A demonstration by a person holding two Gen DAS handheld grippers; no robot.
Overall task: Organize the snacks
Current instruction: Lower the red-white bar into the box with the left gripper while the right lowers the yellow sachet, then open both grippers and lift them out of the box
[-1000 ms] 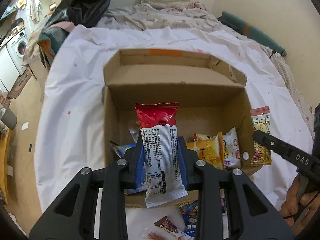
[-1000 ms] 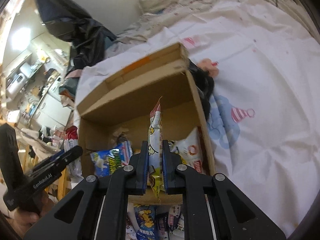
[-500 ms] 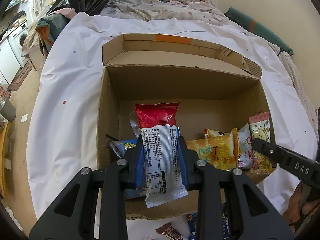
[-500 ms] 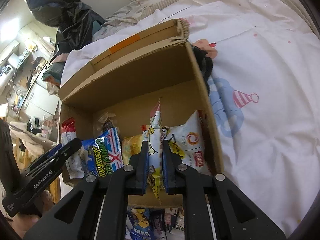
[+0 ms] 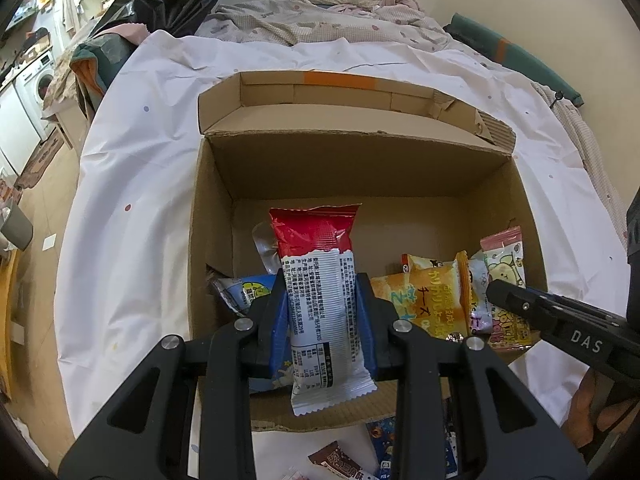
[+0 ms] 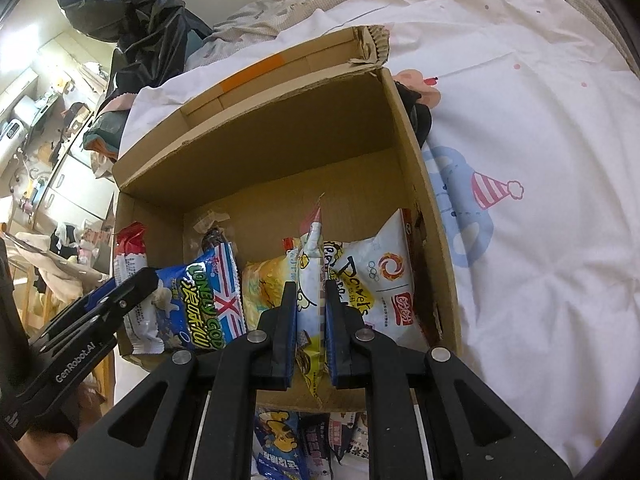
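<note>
The left gripper grips a red-and-white snack packet; the right gripper pinches a thin yellow cartoon packet. Both have dropped closer over the open brown cardboard box, ready for placing.

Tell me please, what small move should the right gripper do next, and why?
Probably lower a little more, then open. The right gripper is shut on the yellow cartoon packet, held edge-up over the cardboard box, in the row between the orange cheese packet and the white packet. Its lower end seems still above the box floor.
</note>
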